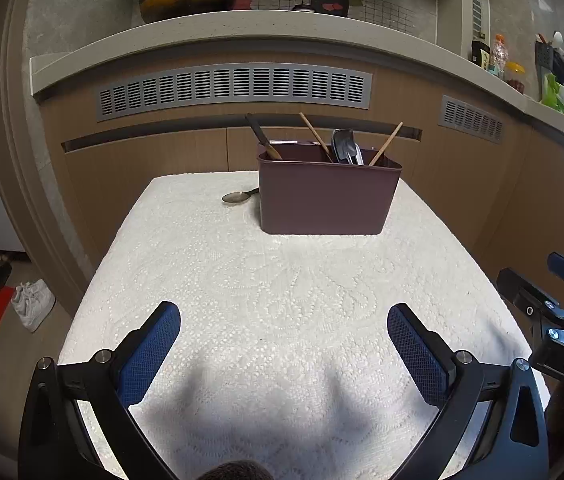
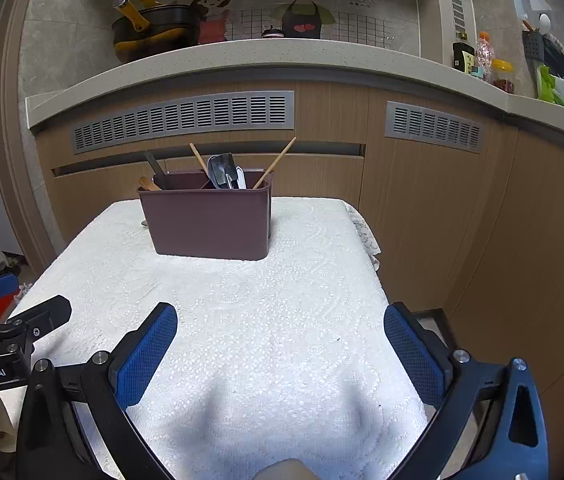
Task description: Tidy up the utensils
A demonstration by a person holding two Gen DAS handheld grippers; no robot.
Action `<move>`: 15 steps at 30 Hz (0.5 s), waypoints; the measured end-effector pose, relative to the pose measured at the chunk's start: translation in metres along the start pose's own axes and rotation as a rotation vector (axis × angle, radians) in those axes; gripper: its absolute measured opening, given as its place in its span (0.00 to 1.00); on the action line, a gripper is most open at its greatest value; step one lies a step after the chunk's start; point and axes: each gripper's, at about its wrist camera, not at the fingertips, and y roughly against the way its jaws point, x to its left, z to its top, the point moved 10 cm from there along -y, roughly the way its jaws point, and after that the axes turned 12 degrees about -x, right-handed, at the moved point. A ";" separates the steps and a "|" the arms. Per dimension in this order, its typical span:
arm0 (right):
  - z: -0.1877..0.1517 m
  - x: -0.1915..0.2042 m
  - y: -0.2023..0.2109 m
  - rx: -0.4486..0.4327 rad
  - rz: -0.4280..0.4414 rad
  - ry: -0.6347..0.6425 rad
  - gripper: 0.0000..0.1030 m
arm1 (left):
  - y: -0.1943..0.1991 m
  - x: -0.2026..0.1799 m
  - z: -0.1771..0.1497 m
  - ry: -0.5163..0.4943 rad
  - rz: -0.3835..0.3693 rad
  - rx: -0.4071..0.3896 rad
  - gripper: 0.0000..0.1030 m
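A maroon utensil caddy (image 1: pixel 328 196) stands toward the far end of a bench (image 1: pixel 282 300) draped in a white embossed cloth, its inner dividers visible from the right wrist view. Inside it lean two wooden chopsticks (image 1: pixel 386 144), a dark-handled wooden spatula (image 1: pixel 263 138) at the left end, and a cluster of grey and white spoons (image 1: pixel 346 146) near the middle. A single metal spoon (image 1: pixel 237 197) lies flat on the cloth just beside the caddy's left wall, bowl pointing left, apart from the rest.

The left tongs (image 1: pixel 284 344) hover over the near end of the bench, blue pads spread wide and gripping nothing. The right tongs (image 2: pixel 280 344) hang alongside, likewise released with a broad gap between the pads and no utensil in them.

Behind the bench runs a wood-fronted kitchen counter (image 2: pixel 241 60) with grey vent grilles (image 1: pixel 233 88); a black-and-yellow pan (image 2: pixel 153 28) sits on top.
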 end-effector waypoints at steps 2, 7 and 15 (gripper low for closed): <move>0.000 0.000 0.000 0.001 0.000 0.001 1.00 | 0.000 -0.001 0.000 -0.003 -0.002 0.001 1.00; -0.001 0.000 0.000 0.001 0.001 0.001 1.00 | -0.001 -0.001 0.000 -0.003 -0.002 0.002 1.00; -0.001 0.001 0.000 0.003 0.003 0.001 1.00 | -0.001 -0.001 -0.001 -0.004 -0.002 0.005 1.00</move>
